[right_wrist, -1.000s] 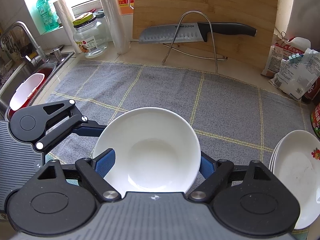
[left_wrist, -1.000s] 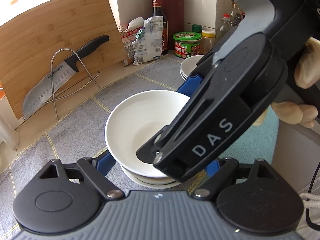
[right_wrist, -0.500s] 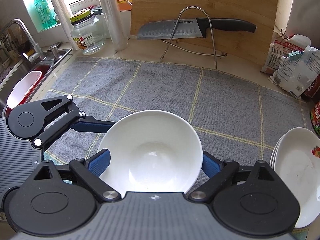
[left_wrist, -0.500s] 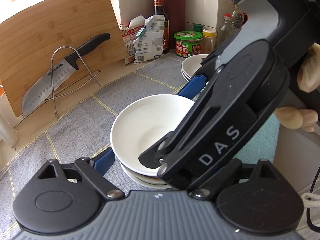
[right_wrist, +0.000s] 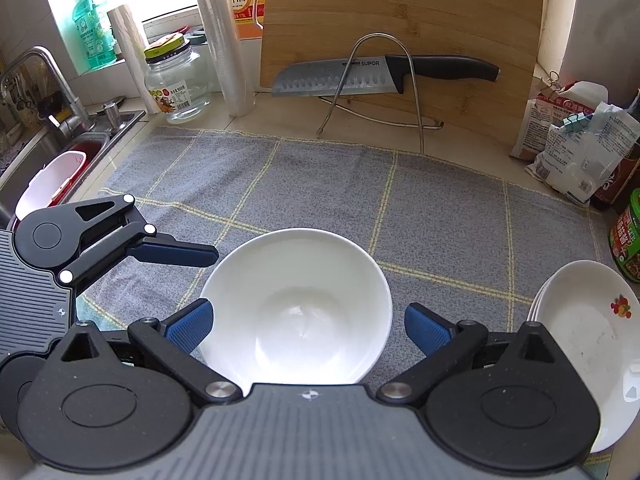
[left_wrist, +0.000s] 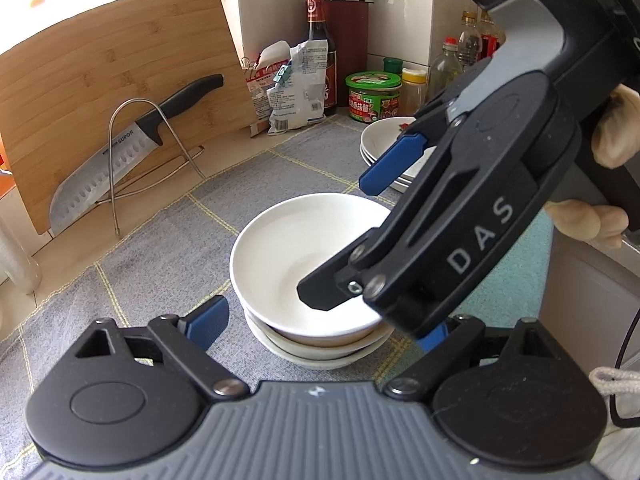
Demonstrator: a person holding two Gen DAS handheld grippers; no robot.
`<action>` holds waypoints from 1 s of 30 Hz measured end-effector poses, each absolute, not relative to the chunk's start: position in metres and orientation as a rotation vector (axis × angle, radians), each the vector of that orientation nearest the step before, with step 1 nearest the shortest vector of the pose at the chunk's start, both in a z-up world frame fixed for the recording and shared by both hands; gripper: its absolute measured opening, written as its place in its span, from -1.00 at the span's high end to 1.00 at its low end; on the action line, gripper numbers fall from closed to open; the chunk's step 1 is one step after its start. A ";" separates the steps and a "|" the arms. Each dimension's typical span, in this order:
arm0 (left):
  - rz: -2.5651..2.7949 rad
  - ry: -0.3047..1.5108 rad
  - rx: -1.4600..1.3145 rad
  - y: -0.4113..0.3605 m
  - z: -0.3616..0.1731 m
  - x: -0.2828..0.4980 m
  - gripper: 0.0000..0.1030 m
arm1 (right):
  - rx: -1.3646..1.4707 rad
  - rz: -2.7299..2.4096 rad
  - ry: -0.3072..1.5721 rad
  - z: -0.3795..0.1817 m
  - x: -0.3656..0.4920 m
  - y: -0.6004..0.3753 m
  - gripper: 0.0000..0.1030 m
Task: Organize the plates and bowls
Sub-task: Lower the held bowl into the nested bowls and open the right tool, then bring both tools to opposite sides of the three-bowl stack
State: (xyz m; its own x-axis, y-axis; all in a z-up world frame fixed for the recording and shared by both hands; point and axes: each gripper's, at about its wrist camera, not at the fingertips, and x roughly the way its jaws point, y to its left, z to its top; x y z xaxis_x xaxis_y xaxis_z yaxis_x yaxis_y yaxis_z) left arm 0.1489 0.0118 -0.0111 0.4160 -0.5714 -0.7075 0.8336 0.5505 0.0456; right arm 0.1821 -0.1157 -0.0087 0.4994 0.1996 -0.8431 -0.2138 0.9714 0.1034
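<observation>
A white bowl (right_wrist: 296, 304) sits on top of a short stack of bowls (left_wrist: 320, 354) on the grey checked mat (right_wrist: 440, 216). My right gripper (right_wrist: 308, 328) straddles this top bowl (left_wrist: 304, 248). Its jaws are opening, and both blue pads stand clear of the rim. From the left wrist view the right gripper (left_wrist: 356, 226) hangs over the bowl's right side, held by a gloved hand (left_wrist: 612, 132). My left gripper (left_wrist: 320, 328) is open on either side of the stack's base without touching it. One of its fingers (right_wrist: 176, 254) shows left of the bowl. A pile of white plates (right_wrist: 580, 332) lies to the right.
A bamboo cutting board (right_wrist: 400, 12) leans on the back wall with a knife (right_wrist: 384, 76) on a wire stand (right_wrist: 376, 92). The sink (right_wrist: 48, 160) is at the left. A jar (right_wrist: 176, 80), food bags (right_wrist: 576, 152) and sauce bottles (left_wrist: 320, 52) line the counter's back.
The right gripper's jaws spread wide and came off the top bowl, which now rests on the stack. The left gripper's jaws widened slightly. Both hands stayed roughly in place.
</observation>
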 end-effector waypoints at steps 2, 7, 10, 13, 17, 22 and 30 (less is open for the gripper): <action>-0.923 0.704 0.417 0.014 -0.011 0.149 -0.83 | 0.001 0.258 1.001 -0.004 0.178 -0.117 -1.00; -0.926 0.713 0.410 0.017 -0.013 0.150 -0.83 | 0.027 0.294 0.990 0.000 0.174 -0.114 -1.00; -0.923 0.714 0.407 0.018 -0.013 0.149 -0.83 | 0.023 0.297 1.000 -0.005 0.173 -0.111 -1.00; -0.924 0.713 0.402 0.019 -0.012 0.148 -0.83 | 0.031 0.295 1.009 -0.008 0.174 -0.112 -1.00; -0.930 0.723 0.388 0.020 -0.013 0.149 -0.83 | 0.031 0.284 0.997 -0.004 0.172 -0.114 -1.00; -0.957 0.724 0.372 0.026 -0.016 0.148 -0.83 | 0.011 0.219 0.973 0.004 0.160 -0.121 -1.00; -0.940 0.761 0.403 0.024 -0.034 0.142 -0.83 | -0.045 0.175 1.007 -0.005 0.129 -0.142 -1.00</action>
State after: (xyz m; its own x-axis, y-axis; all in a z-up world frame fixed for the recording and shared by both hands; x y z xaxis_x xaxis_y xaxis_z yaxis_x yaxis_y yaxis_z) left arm 0.1417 0.0241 -0.0344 0.3626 -0.5713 -0.7364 0.8387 0.5445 -0.0095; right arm 0.1293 -0.1418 -0.0046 0.5218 0.1254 -0.8438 -0.1667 0.9851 0.0434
